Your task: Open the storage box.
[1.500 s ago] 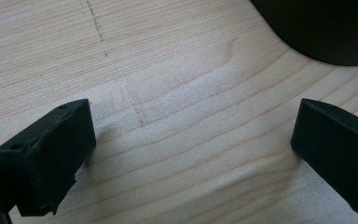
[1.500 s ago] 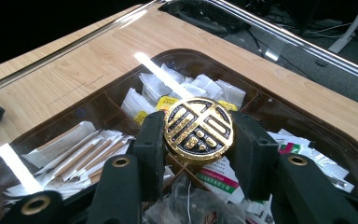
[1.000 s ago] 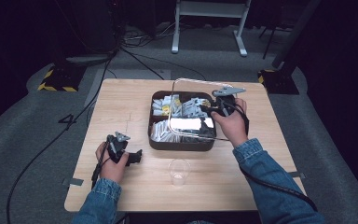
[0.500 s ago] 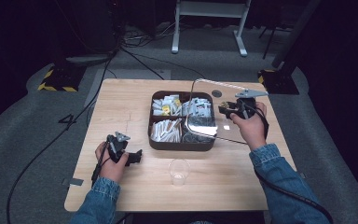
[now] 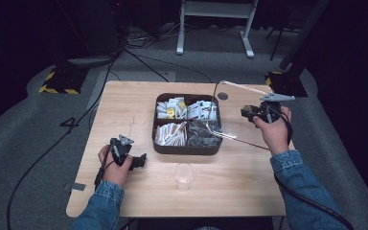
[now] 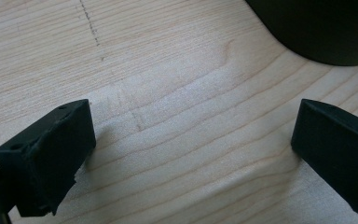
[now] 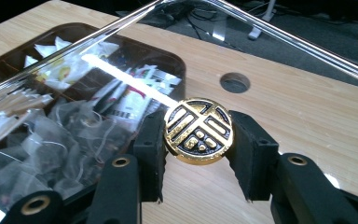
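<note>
The right gripper grasps the clear lid's gold knob beside the tray, while the left gripper, released, rests on bare wooden table.

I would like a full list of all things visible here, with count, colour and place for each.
table: one, light wood, centre.
tray: one, dark brown, four compartments, mid-table.
packets: many, mostly white, inside the tray.
lid: one, clear, lifted at the tray's right side.
knob: one, gold and black, on the lid.
cup: one, clear, in front of the tray.
left gripper: black, open, over bare wood.
right gripper: black, shut on the knob.
</note>
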The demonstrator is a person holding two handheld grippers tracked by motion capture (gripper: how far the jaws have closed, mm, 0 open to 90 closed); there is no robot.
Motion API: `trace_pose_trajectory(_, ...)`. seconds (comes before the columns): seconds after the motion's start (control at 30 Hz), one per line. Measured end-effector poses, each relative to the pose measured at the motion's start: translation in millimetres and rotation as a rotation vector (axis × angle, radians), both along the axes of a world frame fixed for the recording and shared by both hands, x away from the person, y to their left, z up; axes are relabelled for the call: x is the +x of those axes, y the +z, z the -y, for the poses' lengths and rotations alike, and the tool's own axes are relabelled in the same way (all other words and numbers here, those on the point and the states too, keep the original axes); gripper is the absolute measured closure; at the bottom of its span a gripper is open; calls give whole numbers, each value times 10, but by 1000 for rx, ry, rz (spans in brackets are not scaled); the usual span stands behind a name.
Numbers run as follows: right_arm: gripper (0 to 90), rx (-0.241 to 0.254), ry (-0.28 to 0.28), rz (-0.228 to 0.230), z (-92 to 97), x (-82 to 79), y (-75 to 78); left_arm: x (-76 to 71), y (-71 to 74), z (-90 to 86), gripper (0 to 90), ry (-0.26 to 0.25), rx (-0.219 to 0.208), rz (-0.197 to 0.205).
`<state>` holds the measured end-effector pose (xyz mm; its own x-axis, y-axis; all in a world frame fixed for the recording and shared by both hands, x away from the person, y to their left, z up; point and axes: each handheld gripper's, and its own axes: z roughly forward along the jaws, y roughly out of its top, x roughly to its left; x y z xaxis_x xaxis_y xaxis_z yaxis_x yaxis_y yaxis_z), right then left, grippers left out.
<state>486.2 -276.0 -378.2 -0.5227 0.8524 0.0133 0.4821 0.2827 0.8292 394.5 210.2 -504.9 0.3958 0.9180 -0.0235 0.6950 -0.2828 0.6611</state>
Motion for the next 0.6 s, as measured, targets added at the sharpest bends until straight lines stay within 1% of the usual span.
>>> trace_pose_trajectory(0.1,588,-3,-16,-2,89,0,-6,0,0,0,0,0,0,0)
trace_pose_trajectory(0.23,588,8,-40,-7,206,0,-33,0,0,0,0,0,0,0)
trace_pose_trajectory(0.27,588,5,-53,-9,264,2,-51,0,0,0,0,0,0,0)
trace_pose_trajectory(0.3,588,5,-53,-9,264,2,-51,0,0,0,0,-1,0,0)
trace_pose_trajectory(0.43,588,1,-78,-10,368,19,-103,2,0,0,0,-3,0,1)
trace_pose_trajectory(0.53,588,11,-97,-19,439,54,-156,2,-1,1,0,-1,-2,1)
trace_pose_trajectory(0.6,588,7,-107,-23,473,74,-185,2,0,0,0,-3,0,1)
